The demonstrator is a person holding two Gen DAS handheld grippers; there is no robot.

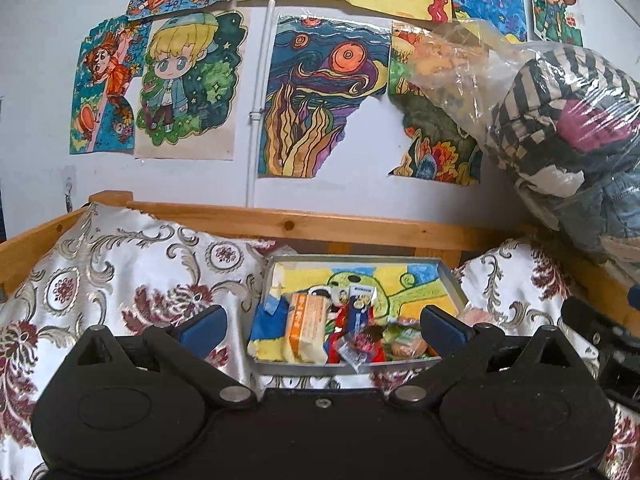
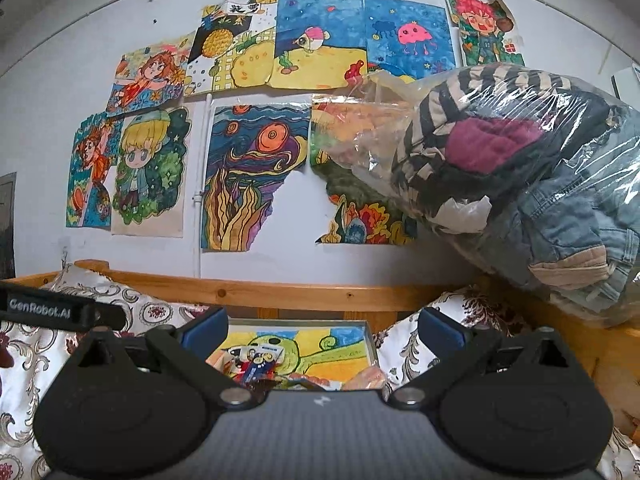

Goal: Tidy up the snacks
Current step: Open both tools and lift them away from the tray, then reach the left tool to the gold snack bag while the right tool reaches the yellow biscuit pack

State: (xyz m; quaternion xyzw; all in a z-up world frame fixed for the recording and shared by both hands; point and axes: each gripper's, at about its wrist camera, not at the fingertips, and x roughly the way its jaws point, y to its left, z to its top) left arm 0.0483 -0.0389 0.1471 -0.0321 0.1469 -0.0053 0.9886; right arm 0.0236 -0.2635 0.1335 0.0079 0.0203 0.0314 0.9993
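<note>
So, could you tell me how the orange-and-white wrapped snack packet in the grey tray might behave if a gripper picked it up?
The orange-and-white wrapped snack packet looks soft-wrapped, so it would probably flex and crinkle. It seems small, so it is likely light. It leans on neighbouring snacks in the grey tray, so lifting it may shift them.

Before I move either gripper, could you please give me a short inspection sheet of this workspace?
Surface: patterned floral cloth inside a wooden frame.
Job's things: grey tray lined with a colourful drawing; snack packets piled at its near end, among them an orange packet.
Clutter: clear plastic bag of clothes on the right, leaning against the wall.
Grippers: left gripper open, empty, before the tray; right gripper open, empty.
Cables: nothing seen.
Surroundings: white wall with children's drawings and a thin white pipe.
</note>
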